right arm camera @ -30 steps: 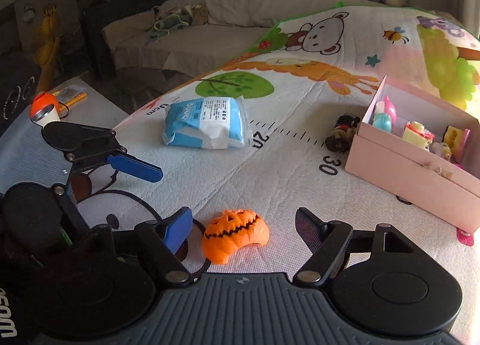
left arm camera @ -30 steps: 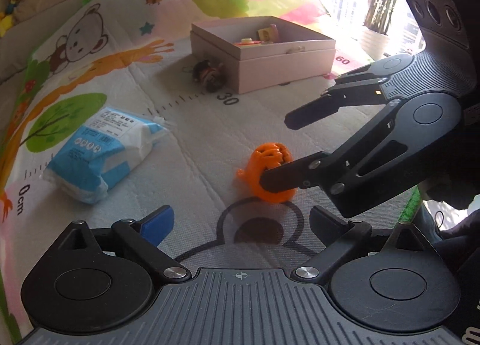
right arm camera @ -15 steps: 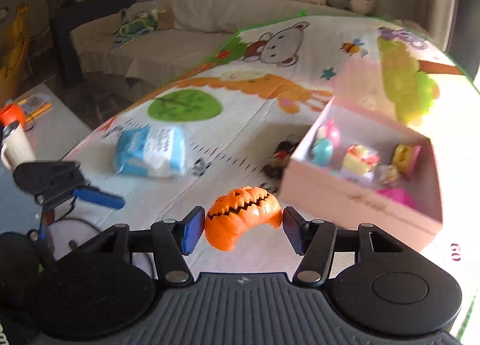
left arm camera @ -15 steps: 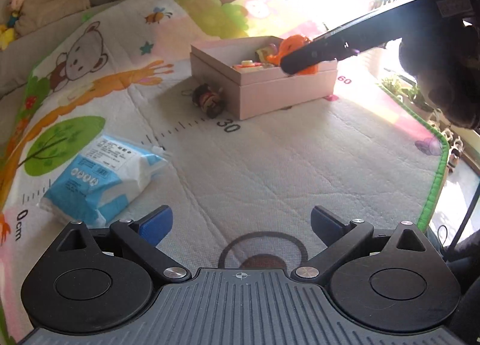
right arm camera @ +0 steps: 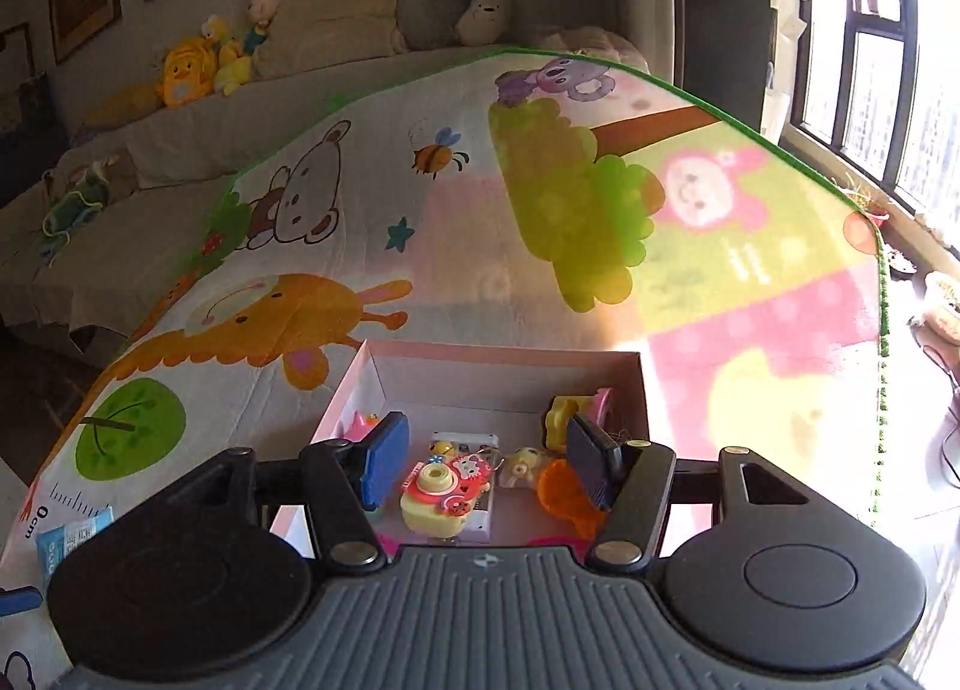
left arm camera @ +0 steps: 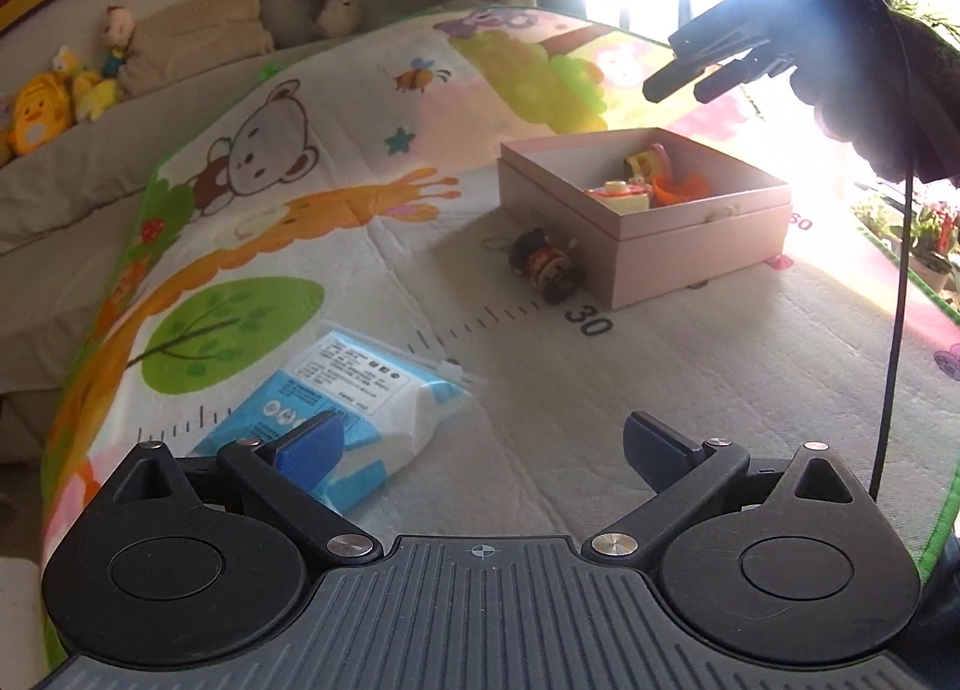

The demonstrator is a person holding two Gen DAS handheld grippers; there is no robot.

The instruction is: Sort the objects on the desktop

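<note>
The pink box (left arm camera: 678, 246) stands on the play mat and holds several small toys. The orange pumpkin toy (left arm camera: 681, 189) lies inside it, also in the right wrist view (right arm camera: 558, 495). My right gripper (right arm camera: 486, 465) hangs open and empty above the box (right arm camera: 504, 354); in the left wrist view it shows high over the box (left arm camera: 690, 75). My left gripper (left arm camera: 480, 444) is open and empty, low over the mat. A blue-and-white wipes pack (left arm camera: 348, 396) lies just beyond its left finger. A small dark doll toy (left arm camera: 549, 264) lies against the box's left side.
A yellow-and-pink toy camera (right arm camera: 444, 495) and other small toys fill the box. Plush toys (right arm camera: 204, 66) and pillows line the sofa behind the mat. The mat's green edge (left arm camera: 936, 510) runs along the right, with potted plants (left arm camera: 930, 234) beyond it.
My right gripper carried the pumpkin over the box, opened and let it drop inside. My left gripper rose and tilted back a little.
</note>
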